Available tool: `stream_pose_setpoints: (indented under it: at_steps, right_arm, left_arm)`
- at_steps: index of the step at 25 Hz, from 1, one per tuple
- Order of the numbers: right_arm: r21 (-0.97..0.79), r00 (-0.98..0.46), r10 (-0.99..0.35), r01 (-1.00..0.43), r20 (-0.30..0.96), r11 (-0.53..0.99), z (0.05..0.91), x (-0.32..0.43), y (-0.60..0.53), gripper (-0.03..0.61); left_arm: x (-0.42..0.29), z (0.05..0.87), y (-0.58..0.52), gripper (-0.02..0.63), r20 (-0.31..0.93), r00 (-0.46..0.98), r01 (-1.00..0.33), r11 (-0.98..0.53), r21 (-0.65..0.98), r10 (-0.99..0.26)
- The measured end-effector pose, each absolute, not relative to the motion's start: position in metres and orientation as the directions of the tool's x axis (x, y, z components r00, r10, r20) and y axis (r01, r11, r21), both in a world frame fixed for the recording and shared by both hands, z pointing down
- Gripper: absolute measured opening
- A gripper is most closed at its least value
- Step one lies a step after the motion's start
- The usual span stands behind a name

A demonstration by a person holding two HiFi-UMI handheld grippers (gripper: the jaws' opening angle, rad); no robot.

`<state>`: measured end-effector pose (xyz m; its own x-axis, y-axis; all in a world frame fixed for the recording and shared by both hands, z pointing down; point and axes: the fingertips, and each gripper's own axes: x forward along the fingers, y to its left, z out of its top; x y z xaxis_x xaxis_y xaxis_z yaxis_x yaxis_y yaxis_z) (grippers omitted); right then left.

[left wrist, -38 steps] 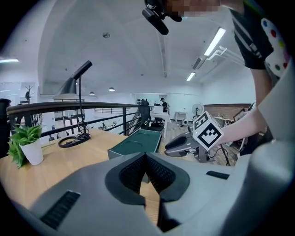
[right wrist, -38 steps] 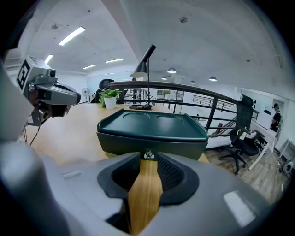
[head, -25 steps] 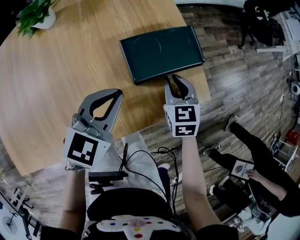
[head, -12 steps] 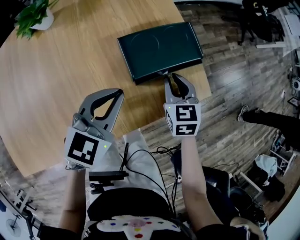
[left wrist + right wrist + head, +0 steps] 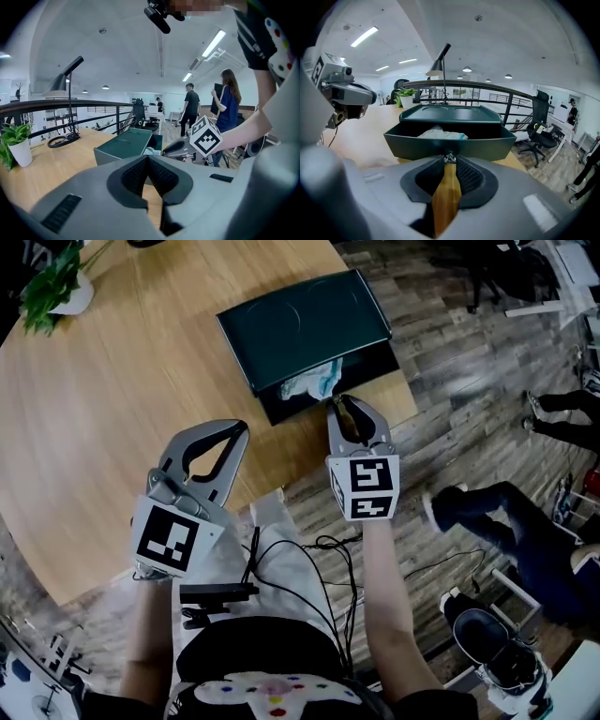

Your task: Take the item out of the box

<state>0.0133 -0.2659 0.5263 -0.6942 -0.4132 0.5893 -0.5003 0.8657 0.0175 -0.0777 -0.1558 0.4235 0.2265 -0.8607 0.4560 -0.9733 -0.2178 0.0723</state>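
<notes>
right gripper (image 5: 349, 411) clamped on drawer knob (image 5: 449, 158), perhaps pale packet (image 5: 312, 381) inside box (image 5: 291, 324), left gripper (image 5: 230, 430) closed

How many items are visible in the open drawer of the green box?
1: a crumpled white-and-blue packet lies in the drawer, which the right gripper holds by its knob; more could be hidden under the box top.

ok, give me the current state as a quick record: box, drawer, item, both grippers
box: dark green, on the wooden table, near its edge
drawer: pulled out toward the person
item: crumpled, white and light blue, lying in the drawer, not grasped
right gripper: shut on the drawer knob
left gripper: shut, empty, over the table, apart from the box
task status: item not yet out
</notes>
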Motion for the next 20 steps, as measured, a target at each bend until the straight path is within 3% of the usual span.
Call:
stream_pose_setpoints:
  at_steps: [20]
  right_arm:
    - [0.009,-0.634,-0.475,-0.594,0.610,0.805,0.528,0.072,-0.236,0.084]
  left_arm:
    - [-0.036,0.423,-0.161,0.006,0.457,0.353,-0.931,-0.356,0.083,-0.816]
